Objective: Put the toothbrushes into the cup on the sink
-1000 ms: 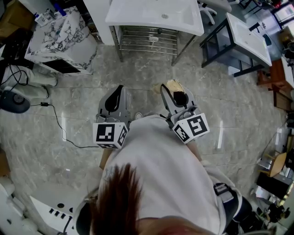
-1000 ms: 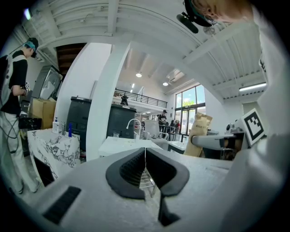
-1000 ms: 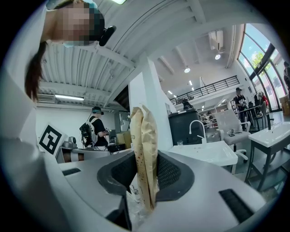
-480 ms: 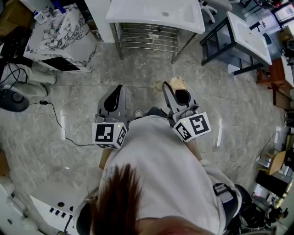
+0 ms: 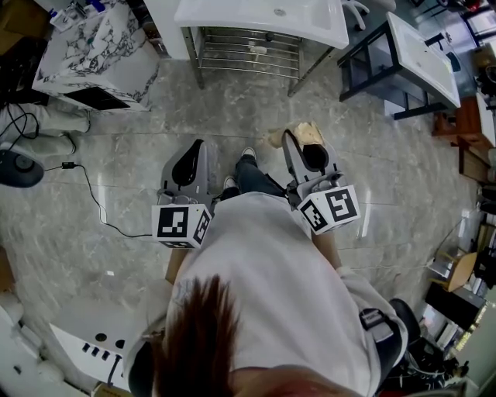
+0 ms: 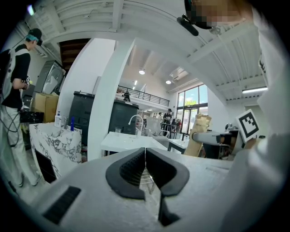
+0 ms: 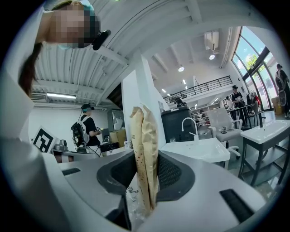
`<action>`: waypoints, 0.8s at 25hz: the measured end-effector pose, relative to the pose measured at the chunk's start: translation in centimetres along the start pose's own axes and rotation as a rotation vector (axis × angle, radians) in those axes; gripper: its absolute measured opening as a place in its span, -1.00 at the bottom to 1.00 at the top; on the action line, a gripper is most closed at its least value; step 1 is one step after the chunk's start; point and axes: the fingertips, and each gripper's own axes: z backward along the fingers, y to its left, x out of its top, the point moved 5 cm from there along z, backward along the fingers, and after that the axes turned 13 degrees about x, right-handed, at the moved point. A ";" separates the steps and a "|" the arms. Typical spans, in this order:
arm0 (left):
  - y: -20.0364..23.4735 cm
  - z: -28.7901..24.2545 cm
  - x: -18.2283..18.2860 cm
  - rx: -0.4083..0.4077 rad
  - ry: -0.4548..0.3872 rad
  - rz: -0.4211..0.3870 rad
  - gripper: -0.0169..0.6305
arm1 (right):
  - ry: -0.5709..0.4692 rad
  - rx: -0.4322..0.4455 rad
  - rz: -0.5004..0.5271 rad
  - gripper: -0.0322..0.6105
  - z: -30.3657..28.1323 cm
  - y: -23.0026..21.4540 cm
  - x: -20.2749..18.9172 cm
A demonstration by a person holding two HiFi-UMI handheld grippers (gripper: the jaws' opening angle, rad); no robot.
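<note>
Two tan paper-wrapped toothbrushes [image 7: 144, 149], pinched upright
Side by side in the right gripper [image 5: 308, 157]; the white sink [image 5: 263, 17] lies at twelve o'clock, well apart.

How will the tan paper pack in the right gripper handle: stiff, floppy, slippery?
The pack looks like thin paper, so probably light. It stands upright well above the right gripper without drooping, so likely fairly stiff, perhaps from what is inside. Its surface looks matte, so a slip seems unlikely.

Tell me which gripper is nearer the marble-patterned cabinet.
Left. In the head view the left gripper sits down-right of the marble-patterned cabinet; the right gripper, gripping tan paper packets, is farther right.
</note>
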 end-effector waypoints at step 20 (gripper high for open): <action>-1.1 -16.3 3.5 0.049 -0.011 0.000 -0.90 | 0.015 0.083 -0.013 -0.56 -10.1 -14.4 2.8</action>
